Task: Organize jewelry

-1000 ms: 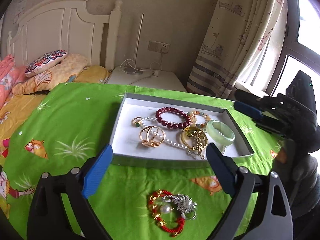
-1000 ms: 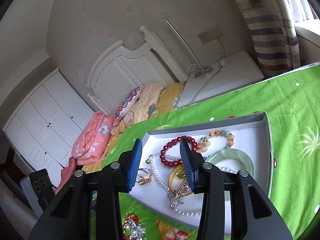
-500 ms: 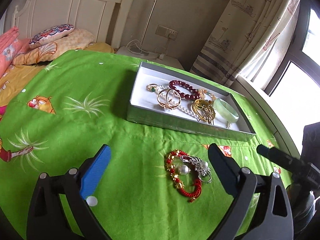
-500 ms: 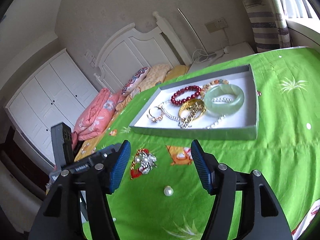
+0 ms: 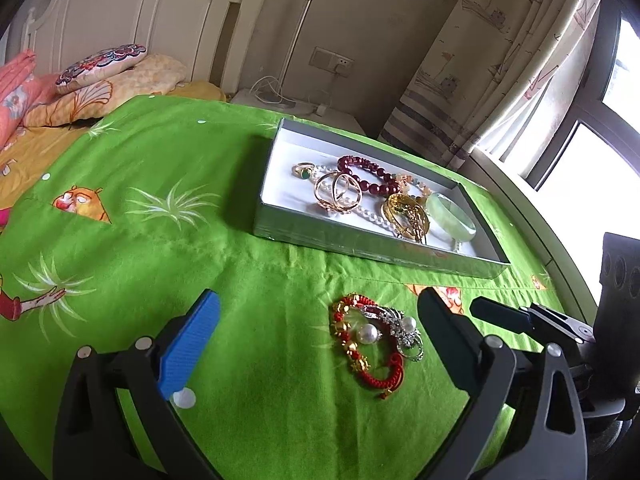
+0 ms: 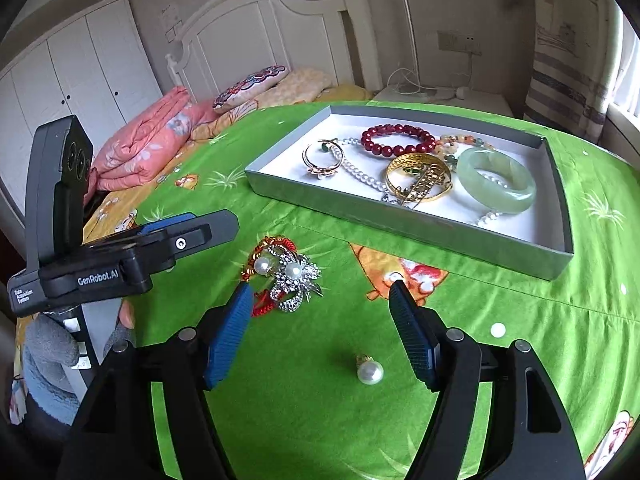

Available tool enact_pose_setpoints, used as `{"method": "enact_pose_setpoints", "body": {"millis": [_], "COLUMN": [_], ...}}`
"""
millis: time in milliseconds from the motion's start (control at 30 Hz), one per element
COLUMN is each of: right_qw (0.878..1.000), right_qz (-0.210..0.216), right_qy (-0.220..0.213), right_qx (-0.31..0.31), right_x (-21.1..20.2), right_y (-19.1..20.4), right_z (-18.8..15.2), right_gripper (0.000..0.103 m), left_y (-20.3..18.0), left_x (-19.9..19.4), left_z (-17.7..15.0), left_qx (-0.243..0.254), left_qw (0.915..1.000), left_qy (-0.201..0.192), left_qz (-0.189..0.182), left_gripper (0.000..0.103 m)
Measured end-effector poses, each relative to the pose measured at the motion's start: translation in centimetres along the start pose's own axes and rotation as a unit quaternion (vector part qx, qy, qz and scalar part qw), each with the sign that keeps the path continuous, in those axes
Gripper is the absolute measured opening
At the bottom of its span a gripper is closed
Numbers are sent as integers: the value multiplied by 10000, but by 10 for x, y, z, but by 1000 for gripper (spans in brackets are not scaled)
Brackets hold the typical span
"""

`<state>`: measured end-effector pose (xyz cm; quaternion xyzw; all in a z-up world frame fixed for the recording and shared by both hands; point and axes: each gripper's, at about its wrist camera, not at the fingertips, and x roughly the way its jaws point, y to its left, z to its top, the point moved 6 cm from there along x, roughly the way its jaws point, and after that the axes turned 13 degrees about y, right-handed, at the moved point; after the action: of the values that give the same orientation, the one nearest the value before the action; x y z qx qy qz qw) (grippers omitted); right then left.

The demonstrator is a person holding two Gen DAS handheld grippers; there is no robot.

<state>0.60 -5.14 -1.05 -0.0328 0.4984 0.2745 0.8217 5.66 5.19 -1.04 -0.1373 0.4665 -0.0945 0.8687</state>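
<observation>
Jewelry lies in two groups on the worktop (image 5: 248,360), which is covered by a green printed cloth (image 6: 520,340). A grey tray (image 6: 408,222) at the far side holds the larger group: a pale green bangle (image 6: 496,180), a gold bangle (image 6: 418,178), a dark red bead bracelet (image 6: 396,140), a pearl strand (image 6: 356,168) and a gold ring (image 6: 318,158).

Between the tray and both tools lies a tangled cluster (image 5: 374,334) of red cord bracelet, silver brooch and pearls, resting on the cloth just short of the tray's near wall.

The left tool (image 5: 318,344) stands wide with nothing between its pads; the cluster lies ahead of it, nearer its right finger. The right tool (image 6: 320,332) has just been opening and now stands wide. The cluster lies just beyond its left fingertip, which overlaps the red cord in the view. A single loose pearl (image 6: 370,372) lies on the cloth between its fingers, nearer the right one, with neither pad touching it.
</observation>
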Motion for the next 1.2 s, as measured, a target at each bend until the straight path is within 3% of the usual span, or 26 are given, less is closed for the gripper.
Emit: {"method": "enact_pose_setpoints", "body": {"millis": [200, 567, 733, 967, 1200], "right_qw": [9994, 9942, 9942, 9965, 9994], "right_qz": [-271, -792, -820, -696, -286], "right_qy": [223, 556, 444, 167, -202], "right_qx": [23, -467, -528, -439, -9], "right_x": [21, 42, 38, 27, 10], "right_y": [3, 20, 21, 21, 8], "right_z": [9, 7, 6, 7, 8], "right_gripper": [71, 71, 32, 20, 19], "left_y": [4, 2, 2, 1, -6], "left_x": [0, -1, -1, -1, 1], "left_z": [0, -1, -1, -1, -4], "left_qx": [-132, -43, -40, -27, 158], "left_qw": [9999, 10000, 10000, 10000, 9998], "left_qy": [13, 8, 7, 4, 49], "left_qz": [-54, 5, 6, 6, 53], "left_gripper": [98, 99, 99, 99, 99]}}
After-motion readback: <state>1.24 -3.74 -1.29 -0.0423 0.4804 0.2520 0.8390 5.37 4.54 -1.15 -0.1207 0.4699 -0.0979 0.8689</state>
